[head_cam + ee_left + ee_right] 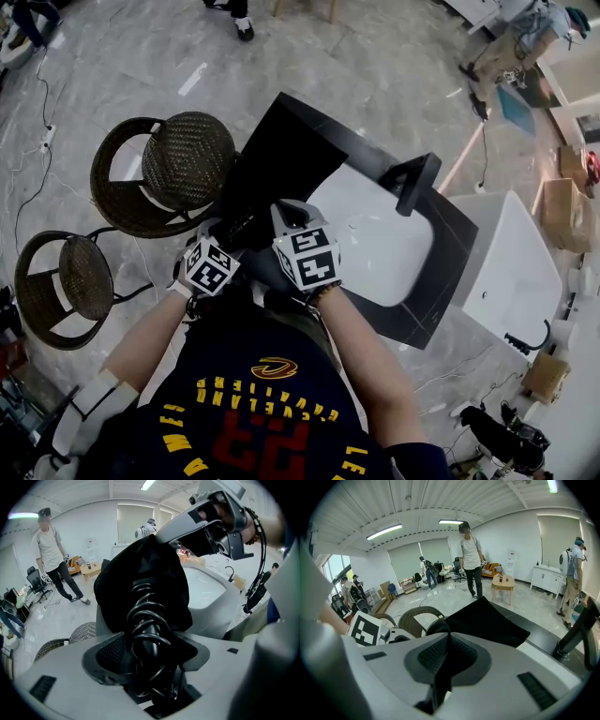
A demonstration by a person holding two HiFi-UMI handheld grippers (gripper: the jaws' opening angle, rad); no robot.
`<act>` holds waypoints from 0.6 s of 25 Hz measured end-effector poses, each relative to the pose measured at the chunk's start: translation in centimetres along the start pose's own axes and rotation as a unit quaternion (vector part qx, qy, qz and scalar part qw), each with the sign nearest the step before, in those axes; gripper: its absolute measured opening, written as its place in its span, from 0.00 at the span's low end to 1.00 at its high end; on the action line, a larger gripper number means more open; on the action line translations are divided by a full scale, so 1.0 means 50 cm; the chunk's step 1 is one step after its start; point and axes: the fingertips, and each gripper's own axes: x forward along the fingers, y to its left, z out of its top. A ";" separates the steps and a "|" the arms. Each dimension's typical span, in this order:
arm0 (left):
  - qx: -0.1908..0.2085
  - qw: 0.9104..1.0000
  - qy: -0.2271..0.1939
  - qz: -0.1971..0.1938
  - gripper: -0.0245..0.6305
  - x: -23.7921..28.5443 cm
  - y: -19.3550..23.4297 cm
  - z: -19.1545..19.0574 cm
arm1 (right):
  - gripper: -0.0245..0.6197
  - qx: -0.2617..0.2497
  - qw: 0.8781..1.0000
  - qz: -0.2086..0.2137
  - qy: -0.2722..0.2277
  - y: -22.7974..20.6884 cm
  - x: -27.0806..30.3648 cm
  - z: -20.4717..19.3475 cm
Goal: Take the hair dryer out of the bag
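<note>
The black bag (281,150) lies on the dark counter beside the basin. In the right gripper view its cloth (487,620) runs back between my right gripper's (446,656) pads, which are shut on a fold. In the left gripper view a black hair dryer handle wrapped in coiled cord (150,630) sticks out of the bag (140,569). It lies between the wide-set pads of my left gripper (150,667), which do not visibly press on it. From above, the left gripper (225,234) and right gripper (281,223) stand side by side at the bag's near end.
A white basin (375,239) with a black faucet (417,183) is set in the counter right of the bag. Two wicker stools (178,159) (70,281) stand at the left. A white tub (516,272) is at the right. People stand farther off in the room (471,559).
</note>
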 end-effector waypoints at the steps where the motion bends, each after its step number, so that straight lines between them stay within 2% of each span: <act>1: -0.002 1.000 0.002 -0.001 0.47 0.002 0.000 0.000 | 0.07 -0.002 1.000 0.002 0.001 0.004 0.001 -0.002; 6: -0.003 1.000 0.017 -0.010 0.47 0.007 -0.003 0.001 | 0.07 -0.006 1.000 0.012 0.008 0.025 0.011 -0.013; 11: 0.013 0.999 0.039 -0.018 0.46 0.004 -0.006 0.003 | 0.07 -0.012 1.000 0.016 0.013 0.041 0.012 -0.014; 15: 0.004 0.999 0.033 -0.019 0.41 -0.005 -0.004 0.004 | 0.07 -0.017 1.000 0.019 0.016 0.058 0.012 -0.018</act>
